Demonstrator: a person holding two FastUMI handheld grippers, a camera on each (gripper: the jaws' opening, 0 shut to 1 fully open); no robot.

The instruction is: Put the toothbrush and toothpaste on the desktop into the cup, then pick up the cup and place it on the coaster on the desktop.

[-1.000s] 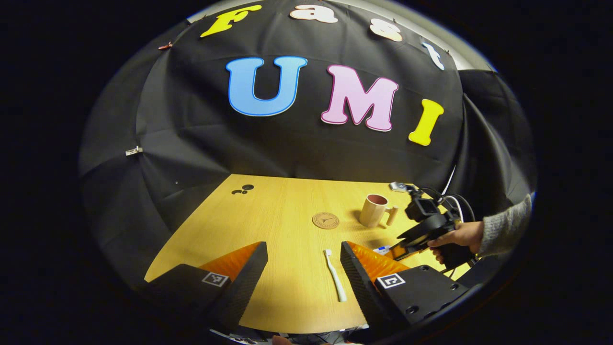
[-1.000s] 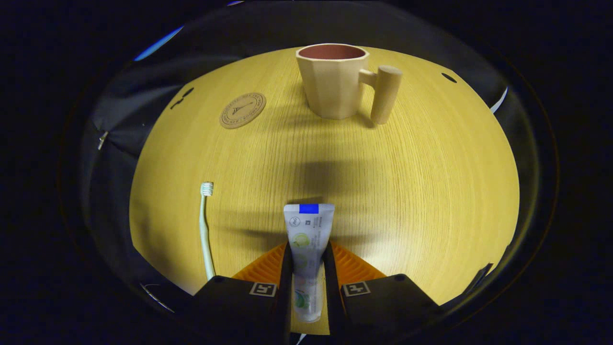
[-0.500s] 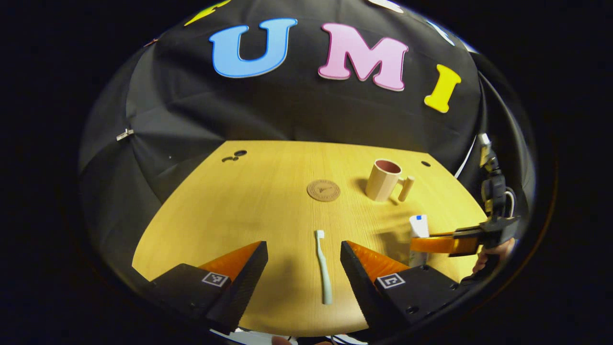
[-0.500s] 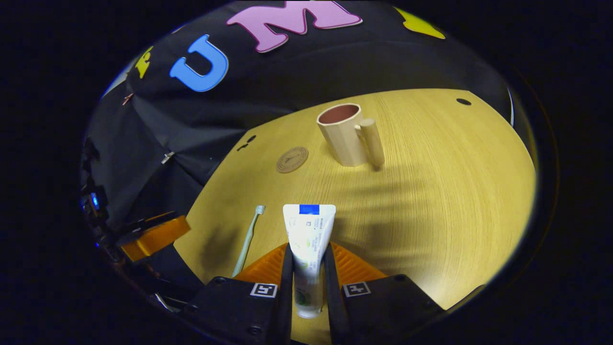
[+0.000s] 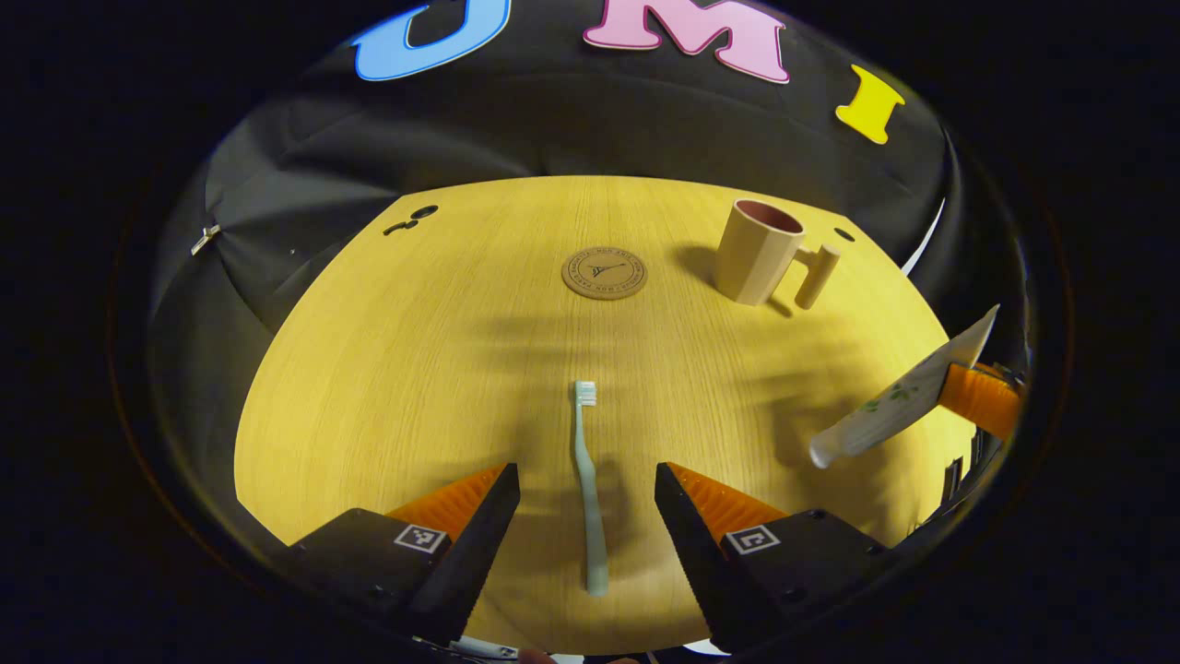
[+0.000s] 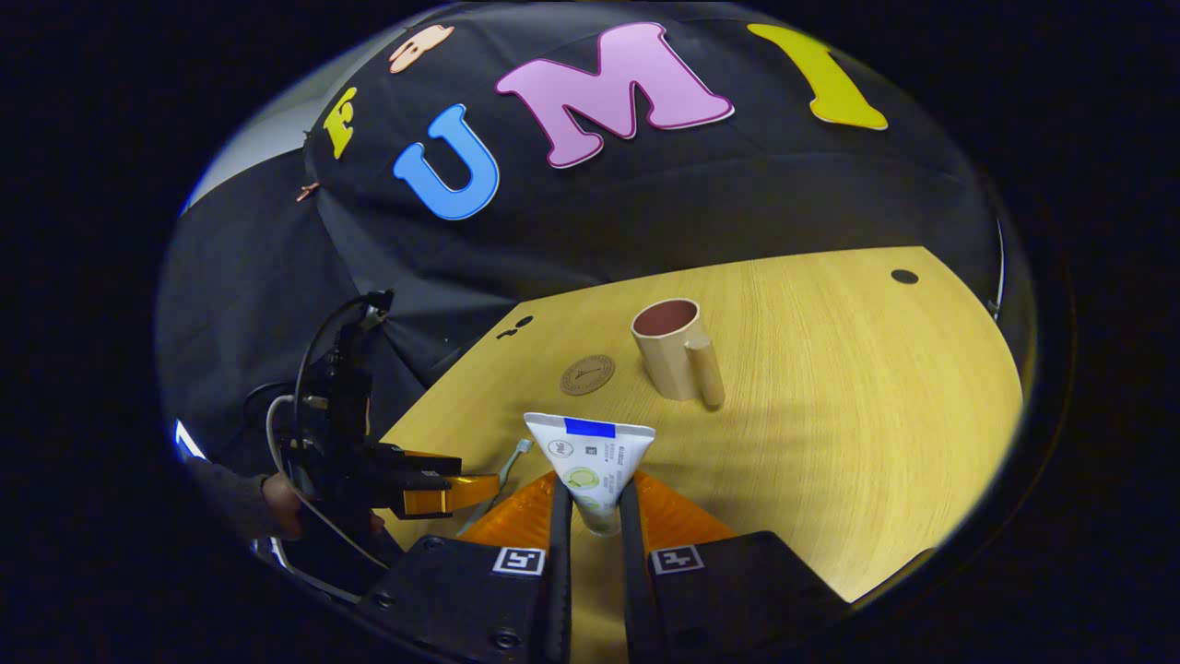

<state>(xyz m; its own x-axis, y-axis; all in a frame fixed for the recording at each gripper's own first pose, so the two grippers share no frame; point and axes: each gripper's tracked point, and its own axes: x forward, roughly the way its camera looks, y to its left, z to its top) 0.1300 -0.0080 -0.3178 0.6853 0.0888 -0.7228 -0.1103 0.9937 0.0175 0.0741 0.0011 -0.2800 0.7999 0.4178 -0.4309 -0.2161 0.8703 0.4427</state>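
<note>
A pale toothbrush (image 5: 584,480) lies flat on the wooden desktop (image 5: 442,341), bristles away from me, its handle between the spread fingers of my left gripper (image 5: 586,498), which stands open above it. My right gripper (image 6: 590,516) is shut on the white toothpaste tube (image 6: 592,461), lifted off the table; in the left gripper view the toothpaste tube (image 5: 899,397) hangs tilted at the right edge. The beige cup (image 5: 761,251) (image 6: 671,349) with its peg handle stands upright at the far right, beside the round brown coaster (image 5: 604,273) (image 6: 587,374). My left gripper (image 6: 433,493) also appears at the lower left in the right gripper view.
Small dark holes (image 5: 410,219) (image 6: 903,276) mark the desktop's far corners. The black cloth wall (image 5: 590,129) closes the far side. A hand (image 6: 281,503) holds the left gripper, with cables (image 6: 295,433) above it.
My left gripper has come lower and forward, so the toothbrush now lies centred between its fingers. My right gripper has lifted and tilted upward with the toothpaste tube held in it.
</note>
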